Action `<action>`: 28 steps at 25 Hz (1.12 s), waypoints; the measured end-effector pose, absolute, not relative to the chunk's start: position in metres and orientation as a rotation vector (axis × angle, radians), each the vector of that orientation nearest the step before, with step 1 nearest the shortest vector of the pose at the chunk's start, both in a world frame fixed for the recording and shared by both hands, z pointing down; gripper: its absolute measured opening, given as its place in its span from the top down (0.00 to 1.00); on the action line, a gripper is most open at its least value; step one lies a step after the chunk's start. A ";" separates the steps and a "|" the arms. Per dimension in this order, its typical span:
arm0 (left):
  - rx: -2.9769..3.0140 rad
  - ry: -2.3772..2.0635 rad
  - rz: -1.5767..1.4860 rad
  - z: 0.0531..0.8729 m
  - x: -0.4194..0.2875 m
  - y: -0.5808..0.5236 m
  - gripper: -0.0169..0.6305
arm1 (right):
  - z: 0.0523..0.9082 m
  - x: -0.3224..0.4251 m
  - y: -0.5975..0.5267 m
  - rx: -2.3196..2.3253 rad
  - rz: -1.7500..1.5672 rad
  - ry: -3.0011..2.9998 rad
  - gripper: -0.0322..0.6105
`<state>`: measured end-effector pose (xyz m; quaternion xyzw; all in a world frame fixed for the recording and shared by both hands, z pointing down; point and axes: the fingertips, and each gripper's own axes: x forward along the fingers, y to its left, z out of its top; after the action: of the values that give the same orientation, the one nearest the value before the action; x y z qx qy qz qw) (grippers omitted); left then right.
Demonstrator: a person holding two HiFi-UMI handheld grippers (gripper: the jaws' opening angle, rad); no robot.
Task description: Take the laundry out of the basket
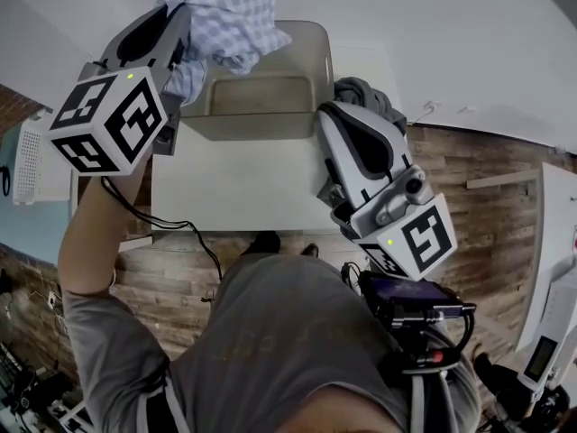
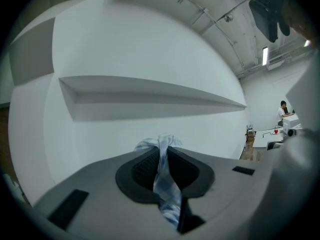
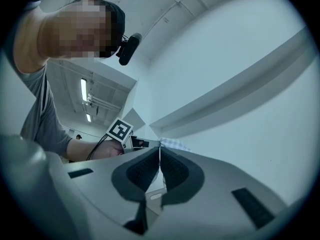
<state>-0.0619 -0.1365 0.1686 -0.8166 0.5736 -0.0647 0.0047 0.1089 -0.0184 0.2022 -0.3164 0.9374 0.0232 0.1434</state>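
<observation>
Laundry, a blue-and-white checked cloth (image 1: 230, 16), is gripped by the left gripper (image 1: 183, 27), whose jaws are clenched on a fold of it. It is held high over the far-left corner of the basket (image 1: 322, 66) so that it hangs free of the rim. The basket, set at the far edge of the counter (image 1: 234, 188), appears emptied. A grey garment (image 1: 365, 93) is seen at the basket's right side, possibly lying on the counter. The right gripper (image 1: 338, 120) is held beside it, jaws pressed together on nothing, free for another pick.
</observation>
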 end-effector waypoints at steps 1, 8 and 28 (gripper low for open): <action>-2.553 1.803 -0.195 0.166 -0.061 -0.135 0.89 | 0.203 0.111 -0.019 -0.907 0.063 2.708 0.93; -2.539 1.829 -0.160 0.175 -0.065 -0.146 0.89 | 0.219 0.115 -0.053 -0.904 0.029 2.730 0.93; -2.615 1.788 -0.137 0.177 -0.067 -0.147 0.89 | 0.162 0.105 -0.133 -0.912 0.102 2.711 0.93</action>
<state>-0.0673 -0.1475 0.1765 -0.8246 0.5639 -0.0431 -0.0144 0.1045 -0.1326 0.1620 -0.3156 0.9380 0.0352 0.1393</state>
